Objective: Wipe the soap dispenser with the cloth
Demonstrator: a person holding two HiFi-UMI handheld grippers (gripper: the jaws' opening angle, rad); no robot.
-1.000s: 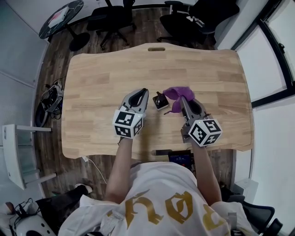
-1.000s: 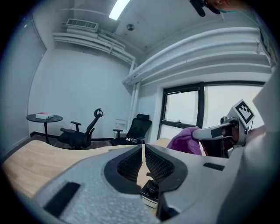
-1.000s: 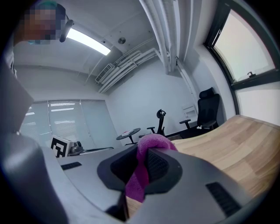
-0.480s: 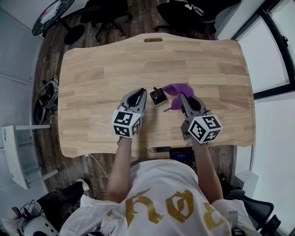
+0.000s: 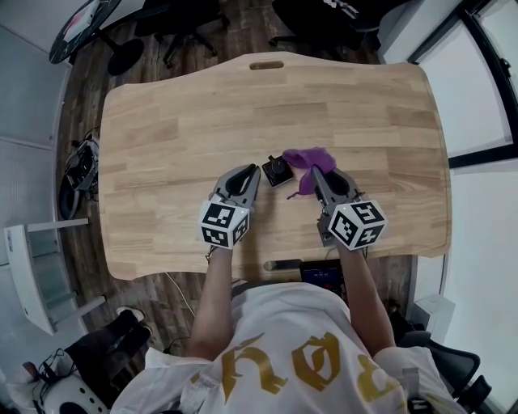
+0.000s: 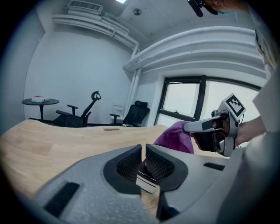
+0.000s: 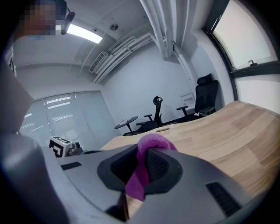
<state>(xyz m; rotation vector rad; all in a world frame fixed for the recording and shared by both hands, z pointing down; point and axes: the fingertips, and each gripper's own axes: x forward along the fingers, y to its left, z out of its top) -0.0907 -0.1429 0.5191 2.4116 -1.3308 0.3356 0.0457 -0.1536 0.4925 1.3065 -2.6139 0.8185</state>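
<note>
As I look down through the head view from my station, I log the following.

1. Wooden table [image 5: 178, 121]: fills the middle of the frame.
2. Soap dispenser [image 5: 278, 171]: small and dark, standing on the table just above frame centre, between the tips of the two grippers.
3. Cloth [image 5: 308, 158]: purple, bunched just right of the dispenser. I cannot tell whether the two touch.
4. Left gripper [image 5: 255, 171]: lower left of the dispenser, pointing up and to the right. In the left gripper view I see its jaws closed to a thin slit with nothing pinched. The dispenser's dark body and white label show just beyond them.
5. Right gripper [image 5: 314, 173]: lower right of the dispenser, pointing up and slightly left. In the right gripper view I see its jaws clamped on a fold of the cloth, which bulges over the tips and hangs below them.
6. Office chairs [image 5: 190, 20]: black, on the dark floor along the top edge.
7. Round side table [image 5: 85, 28]: upper left corner of the frame.
</note>
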